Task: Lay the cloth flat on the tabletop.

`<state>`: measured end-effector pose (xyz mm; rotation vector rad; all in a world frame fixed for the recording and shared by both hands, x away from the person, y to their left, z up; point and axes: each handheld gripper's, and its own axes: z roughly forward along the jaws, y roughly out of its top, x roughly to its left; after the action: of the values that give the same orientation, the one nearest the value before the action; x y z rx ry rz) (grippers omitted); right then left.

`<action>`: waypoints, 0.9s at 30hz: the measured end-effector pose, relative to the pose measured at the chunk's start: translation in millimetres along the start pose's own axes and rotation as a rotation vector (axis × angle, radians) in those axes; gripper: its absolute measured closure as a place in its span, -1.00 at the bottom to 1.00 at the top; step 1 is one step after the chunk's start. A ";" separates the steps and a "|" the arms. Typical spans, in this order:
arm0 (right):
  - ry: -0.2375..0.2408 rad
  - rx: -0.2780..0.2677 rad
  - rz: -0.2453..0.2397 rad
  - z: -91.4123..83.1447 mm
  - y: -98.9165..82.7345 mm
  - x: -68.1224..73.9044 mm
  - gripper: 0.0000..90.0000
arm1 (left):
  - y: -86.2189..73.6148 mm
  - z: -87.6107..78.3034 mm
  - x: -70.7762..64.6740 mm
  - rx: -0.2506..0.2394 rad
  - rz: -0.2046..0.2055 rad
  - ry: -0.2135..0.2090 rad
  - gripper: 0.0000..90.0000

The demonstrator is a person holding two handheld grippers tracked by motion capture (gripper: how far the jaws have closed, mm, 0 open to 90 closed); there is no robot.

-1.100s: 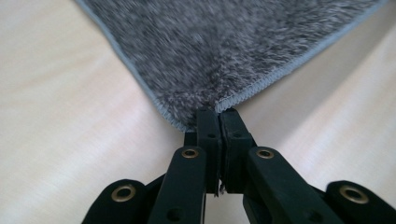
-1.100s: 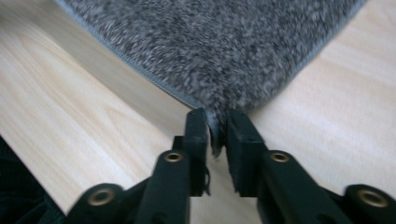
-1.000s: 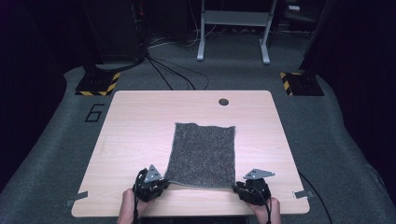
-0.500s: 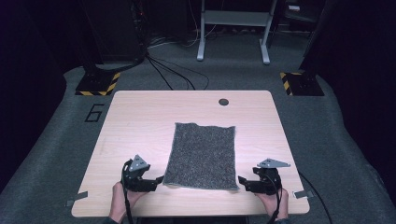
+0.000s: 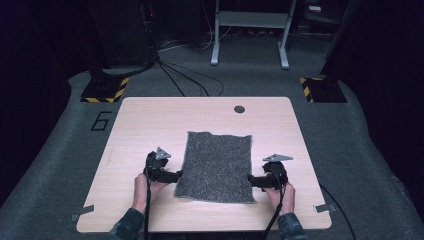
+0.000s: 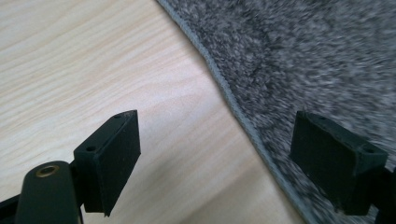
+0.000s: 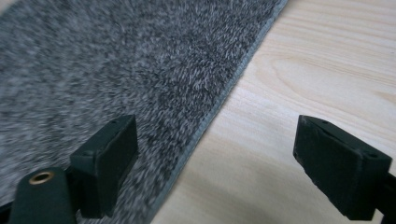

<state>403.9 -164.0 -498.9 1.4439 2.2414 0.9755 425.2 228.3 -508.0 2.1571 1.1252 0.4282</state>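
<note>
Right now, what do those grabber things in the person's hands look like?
Each one is a black gripper: the left gripper and the right gripper. Each has two chunky black jaws with flat pads and small screw holes. A grey three-cornered plate sits on top of each, and a black cable trails back from each. The person wears dark sleeves.

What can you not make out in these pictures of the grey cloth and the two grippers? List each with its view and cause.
- Underside of the grey cloth: high view, hidden because it lies flat on the table.
- Far cloth surface: left gripper view, blurred.
- The cloth's corners: right gripper view, cut off by the frame edges.
- Dark round spot on the table: high view, too small to identify.
- Room behind the table: high view, too dark.
</note>
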 end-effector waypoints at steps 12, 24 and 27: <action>-0.061 0.063 -0.045 22.8 5.0 3.5 -0.73 | -8.6 2.6 -12.2 0.050 0.063 0.063 -0.65; -0.056 0.072 -0.085 26.9 1.9 -1.0 -0.78 | -30.7 -14.2 -18.2 0.030 0.027 0.069 -0.65; -0.058 0.064 -0.091 23.9 -2.0 -1.8 -0.78 | -33.5 -16.5 -20.0 0.028 0.032 0.073 -0.65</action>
<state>417.2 -157.2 -517.8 1.3642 2.2934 0.8301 384.4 232.5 -518.6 2.2019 1.1444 0.5122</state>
